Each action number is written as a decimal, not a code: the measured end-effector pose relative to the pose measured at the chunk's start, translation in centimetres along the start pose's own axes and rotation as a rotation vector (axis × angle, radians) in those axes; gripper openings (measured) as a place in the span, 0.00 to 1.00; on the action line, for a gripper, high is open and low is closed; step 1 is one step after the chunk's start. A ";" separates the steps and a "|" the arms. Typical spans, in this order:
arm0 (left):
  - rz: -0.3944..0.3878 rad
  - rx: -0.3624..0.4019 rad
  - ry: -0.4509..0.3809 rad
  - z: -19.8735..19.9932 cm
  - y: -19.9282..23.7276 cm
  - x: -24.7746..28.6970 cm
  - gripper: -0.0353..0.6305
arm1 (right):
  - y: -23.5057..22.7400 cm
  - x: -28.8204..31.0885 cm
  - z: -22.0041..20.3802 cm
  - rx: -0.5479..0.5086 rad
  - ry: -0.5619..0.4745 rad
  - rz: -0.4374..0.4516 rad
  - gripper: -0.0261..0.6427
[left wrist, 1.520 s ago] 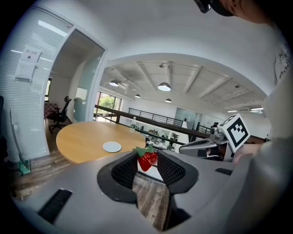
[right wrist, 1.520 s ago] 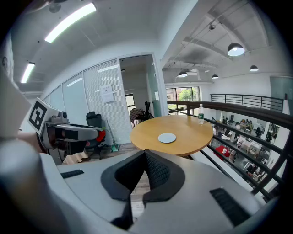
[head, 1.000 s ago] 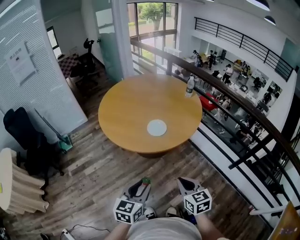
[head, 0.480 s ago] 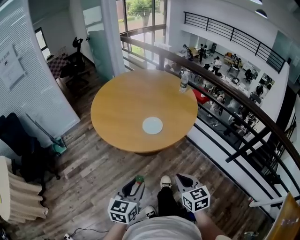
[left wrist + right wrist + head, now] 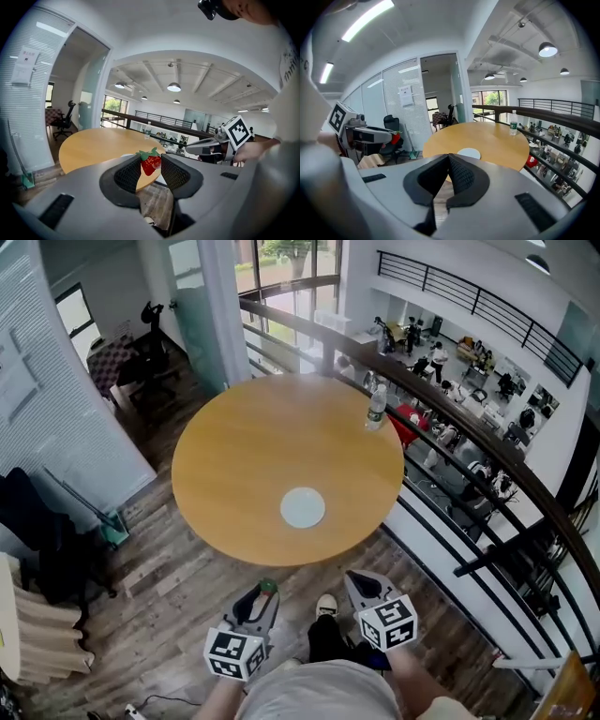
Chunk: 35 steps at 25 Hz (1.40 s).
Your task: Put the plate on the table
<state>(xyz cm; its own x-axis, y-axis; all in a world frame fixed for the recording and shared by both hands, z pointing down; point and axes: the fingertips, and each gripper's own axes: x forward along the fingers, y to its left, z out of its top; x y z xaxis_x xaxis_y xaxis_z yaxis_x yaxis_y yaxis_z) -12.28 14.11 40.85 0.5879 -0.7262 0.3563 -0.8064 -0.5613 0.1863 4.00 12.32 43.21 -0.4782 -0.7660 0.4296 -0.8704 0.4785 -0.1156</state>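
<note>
A white plate [image 5: 303, 507] lies on the round wooden table [image 5: 234, 456], near its front edge; in the right gripper view the plate [image 5: 468, 153] shows just beyond the jaws. My left gripper [image 5: 265, 591] hangs low over the floor, short of the table, shut on a red strawberry [image 5: 151, 163] with a green top. My right gripper [image 5: 354, 579] is beside it, its jaws closed together with nothing between them [image 5: 448, 160]. Both grippers are well apart from the plate.
A water bottle [image 5: 377, 409] stands at the table's far right edge, by a dark railing [image 5: 469, 465] over a drop. Office chairs [image 5: 37, 521] and a stack of pale boards [image 5: 37, 624] sit at the left. My shoe [image 5: 325, 605] is on the wood floor.
The table and plate have drawn nearer and shifted left in the head view as the person steps forward. Both grippers keep their pose and grip.
</note>
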 end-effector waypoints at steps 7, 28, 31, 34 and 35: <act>0.057 -0.031 -0.019 4.4 2.6 7.7 0.27 | -7.2 5.3 4.7 -0.014 0.017 0.047 0.07; 0.066 -0.033 0.007 7.5 5.0 15.7 0.27 | -13.4 9.4 6.6 0.036 0.020 0.042 0.07; 0.045 -0.008 0.009 8.1 4.4 16.2 0.27 | -14.1 8.7 6.1 0.051 0.030 0.022 0.07; 0.035 0.014 0.011 9.0 5.3 16.9 0.27 | -14.2 10.0 6.1 0.073 0.039 0.020 0.07; 0.032 0.019 0.011 9.2 5.9 17.1 0.27 | -14.0 10.8 6.3 0.072 0.042 0.022 0.07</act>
<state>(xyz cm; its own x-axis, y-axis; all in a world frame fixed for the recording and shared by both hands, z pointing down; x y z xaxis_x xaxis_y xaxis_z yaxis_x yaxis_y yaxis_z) -6.37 -5.29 39.65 0.5609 -0.7397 0.3718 -0.8234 -0.5453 0.1572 10.27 -5.35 43.79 -0.4936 -0.7358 0.4636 -0.8665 0.4619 -0.1894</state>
